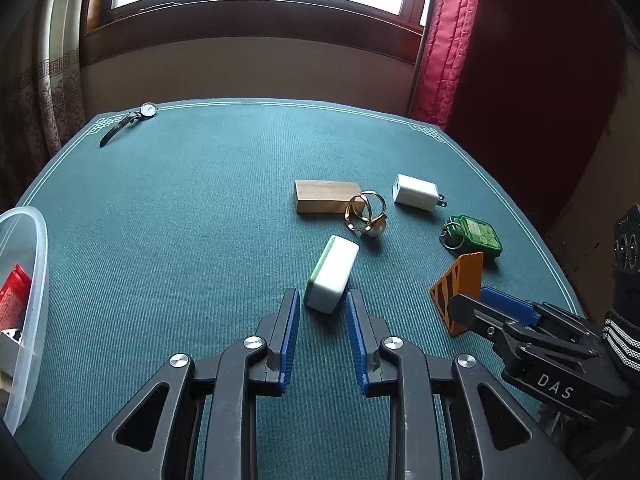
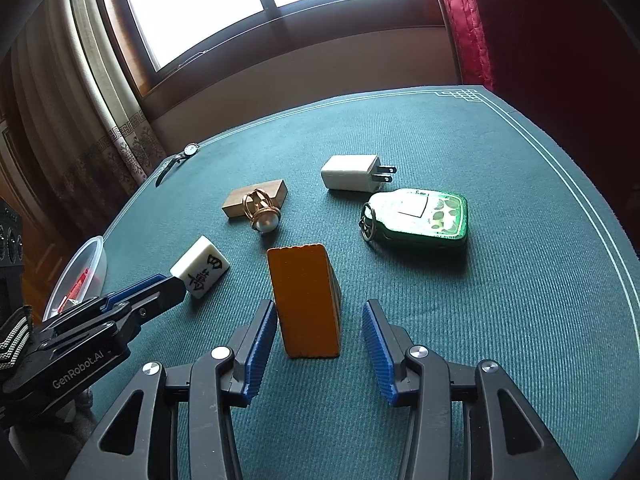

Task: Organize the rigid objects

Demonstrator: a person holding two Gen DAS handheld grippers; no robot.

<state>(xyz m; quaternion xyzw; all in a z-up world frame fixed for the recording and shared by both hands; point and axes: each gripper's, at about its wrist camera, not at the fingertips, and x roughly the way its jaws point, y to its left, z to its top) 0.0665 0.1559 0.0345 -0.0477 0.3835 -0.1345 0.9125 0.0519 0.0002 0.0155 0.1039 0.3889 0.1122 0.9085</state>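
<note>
A white mahjong tile (image 1: 332, 272) with a green back lies on the green table mat (image 1: 200, 220). My left gripper (image 1: 323, 298) is open, its blue pads flanking the tile's near end. In the right wrist view the tile (image 2: 202, 266) shows its printed face, with the left gripper (image 2: 172, 286) right at its edge. An orange wedge block (image 2: 304, 300) stands upright between the open fingers of my right gripper (image 2: 319, 308); the left pad is close to it and the right pad stands apart. The left wrist view shows the right gripper (image 1: 472, 304) in front of that block (image 1: 460, 280).
Further back lie a wooden block (image 1: 324, 196), a gold pearl ring (image 1: 366, 216), a white charger plug (image 1: 416, 192) and a green keychain (image 1: 476, 234). A wristwatch (image 1: 132, 120) sits at the far left corner. A clear plastic container (image 1: 28, 248) holding a red item stands at the left edge.
</note>
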